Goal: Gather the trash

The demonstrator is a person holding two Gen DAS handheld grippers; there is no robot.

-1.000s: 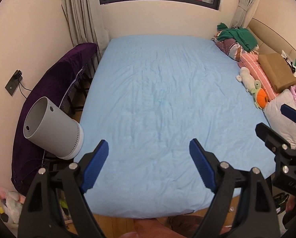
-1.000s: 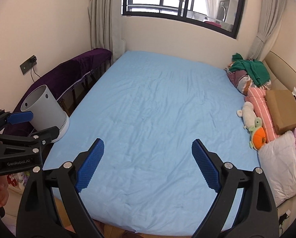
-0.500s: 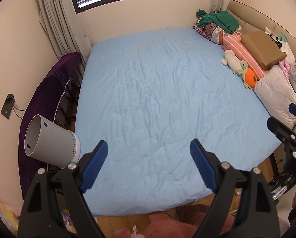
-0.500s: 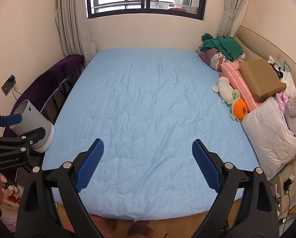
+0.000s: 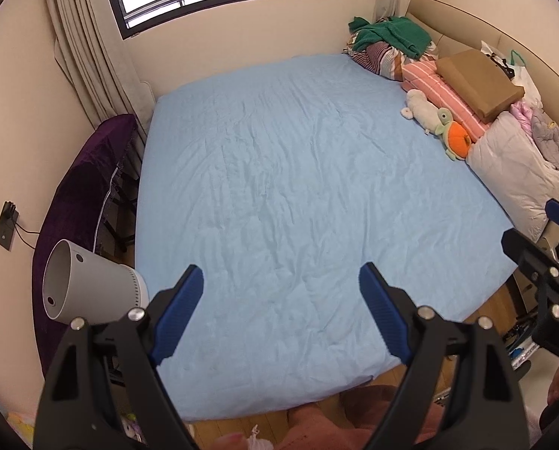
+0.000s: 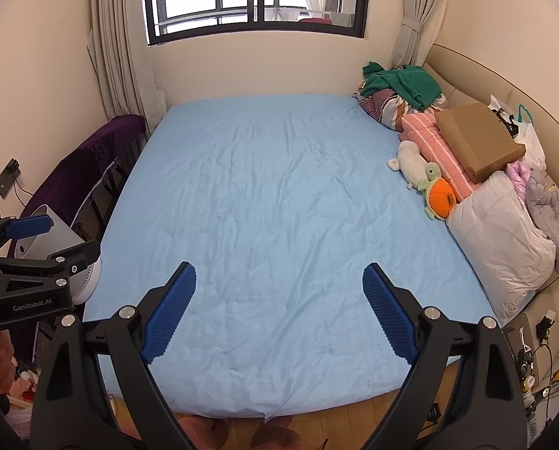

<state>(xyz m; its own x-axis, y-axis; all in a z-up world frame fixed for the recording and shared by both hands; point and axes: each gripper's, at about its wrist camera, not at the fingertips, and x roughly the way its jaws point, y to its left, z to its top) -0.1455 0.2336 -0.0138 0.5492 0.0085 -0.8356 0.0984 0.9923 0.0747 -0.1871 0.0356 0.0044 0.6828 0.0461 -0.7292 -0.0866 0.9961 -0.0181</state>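
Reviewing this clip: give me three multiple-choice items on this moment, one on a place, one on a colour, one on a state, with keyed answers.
1. Where does the orange-and-green plush turtle lie?
A. on the floor
B. beside the striped pink pillow
C. on the windowsill

2. What colour is the bed sheet?
A. light blue
B. white
C. purple

3. How are the right tongs?
A. shut on trash
B. shut, empty
C. open, empty

Answers: B, the turtle rests against the pillow on the bed; A, the sheet is pale blue; C, the pads stand wide apart with nothing between.

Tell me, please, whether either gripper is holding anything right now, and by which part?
Nothing is held. The left gripper and right gripper are both open above the bed.
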